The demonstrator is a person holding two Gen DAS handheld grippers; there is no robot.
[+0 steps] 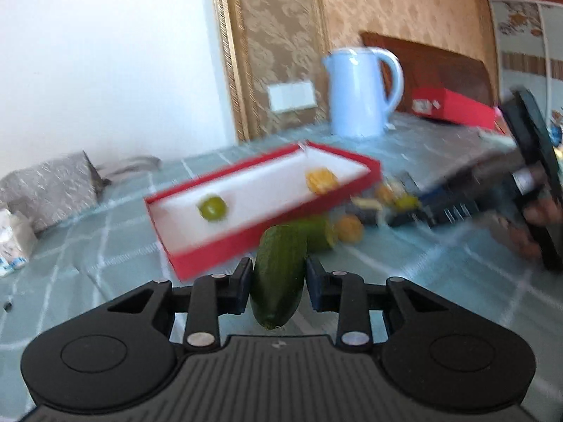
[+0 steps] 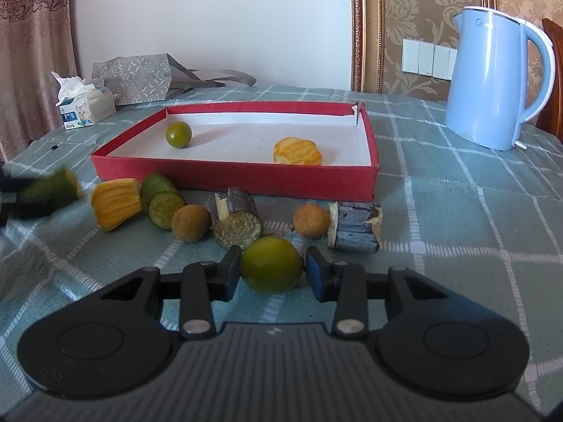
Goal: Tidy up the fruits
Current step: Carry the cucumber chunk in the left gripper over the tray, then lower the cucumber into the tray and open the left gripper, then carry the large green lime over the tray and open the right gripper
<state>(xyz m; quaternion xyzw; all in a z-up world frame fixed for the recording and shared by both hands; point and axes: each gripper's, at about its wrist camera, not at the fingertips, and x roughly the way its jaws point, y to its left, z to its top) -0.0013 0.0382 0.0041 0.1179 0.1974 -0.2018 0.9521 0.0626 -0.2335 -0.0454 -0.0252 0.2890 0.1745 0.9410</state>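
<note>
Two claws loaded: your left claw [image 1: 278, 283] pinches the cucumber piece [image 1: 278, 277], your right claw [image 2: 271, 269] pinches a green fruit [image 2: 271, 264] near the desk. Carry both level over the red box [image 2: 246, 179] wall, then release low inside.

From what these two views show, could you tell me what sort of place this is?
Probably a home dining room: a checked tablecloth covers the table, a blue electric kettle stands by wall switches, and damask wallpaper lines the wall.
</note>
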